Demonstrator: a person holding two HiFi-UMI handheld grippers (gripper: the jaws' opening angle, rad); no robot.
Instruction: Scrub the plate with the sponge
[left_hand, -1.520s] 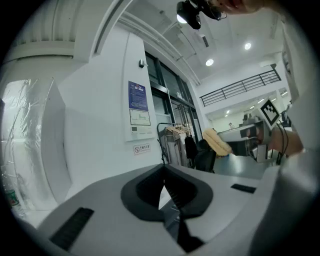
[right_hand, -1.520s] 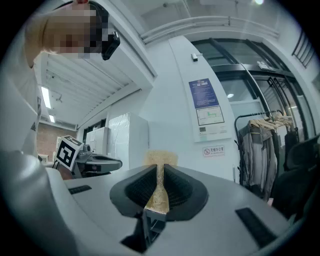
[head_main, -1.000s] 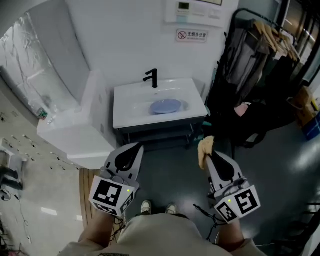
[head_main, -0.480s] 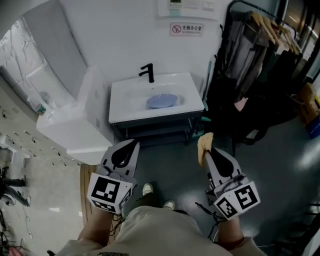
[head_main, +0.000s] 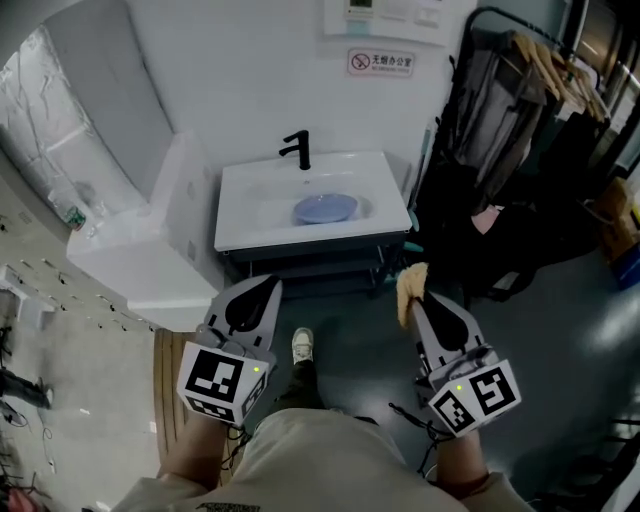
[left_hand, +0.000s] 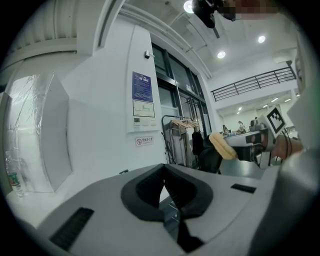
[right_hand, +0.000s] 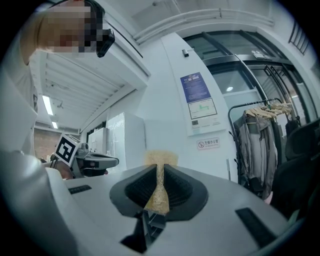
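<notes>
A blue plate (head_main: 325, 208) lies in the basin of a white sink (head_main: 240, 225) against the far wall, below a black tap (head_main: 299, 150). My right gripper (head_main: 412, 298) is shut on a yellow sponge (head_main: 409, 288), squeezed thin between the jaws in the right gripper view, sponge (right_hand: 159, 180). My left gripper (head_main: 268, 290) is shut and holds nothing; in its own view the sponge (left_hand: 221, 145) shows off to the right. Both grippers hang at waist height over the floor, well short of the sink.
A white cabinet (head_main: 140, 265) stands left of the sink. A black clothes rack (head_main: 520, 130) with hanging garments fills the right. My shoe (head_main: 303, 346) steps on the grey floor between the grippers. A sign (head_main: 381, 62) hangs on the wall.
The sink and plate have shifted slightly in the head view as I walk; one foot has stepped forward. Both grippers keep their pose and grip.
</notes>
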